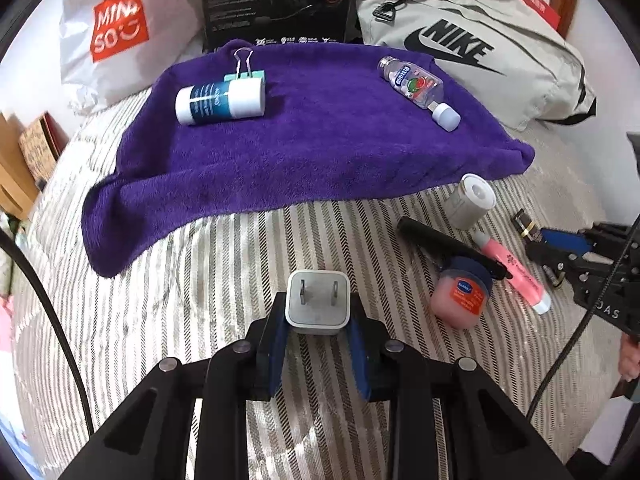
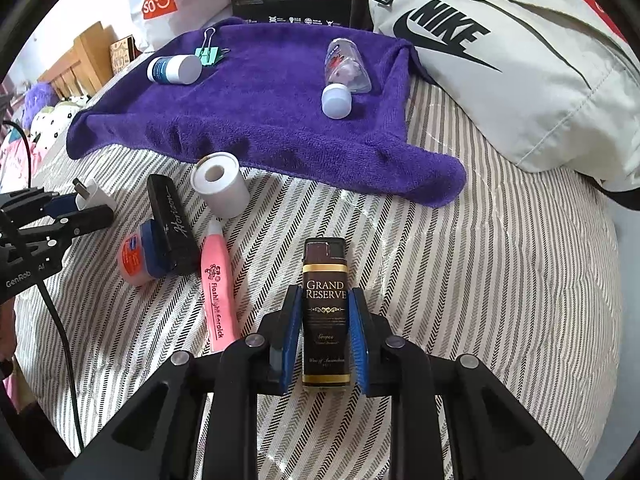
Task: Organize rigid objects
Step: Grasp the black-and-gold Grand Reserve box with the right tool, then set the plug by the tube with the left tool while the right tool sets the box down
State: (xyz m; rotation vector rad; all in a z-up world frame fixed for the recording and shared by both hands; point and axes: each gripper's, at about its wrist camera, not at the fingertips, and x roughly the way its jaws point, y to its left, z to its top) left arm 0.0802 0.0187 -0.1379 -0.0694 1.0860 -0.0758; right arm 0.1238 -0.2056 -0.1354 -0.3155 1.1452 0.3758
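White charger plug (image 1: 317, 302) sits clamped between the pads of the left hand-held gripper (image 1: 318, 332), prongs pointing away from it, just above the striped bed cover (image 1: 200, 300). Right hand-held gripper (image 2: 325, 336) is clenched on a dark "Grand Reserve" lighter (image 2: 325, 312). Ahead of both lies the purple towel (image 1: 300, 140); between them, jar (image 1: 460, 292), pink tube (image 2: 216, 292), black case (image 2: 170, 224).

Both claws point steeply downward, side by side. The left claw (image 1: 318, 312) is clamped — its blue pads pressing either side of a white block. The right claw (image 2: 325, 332) likewise grips a dark slim box.
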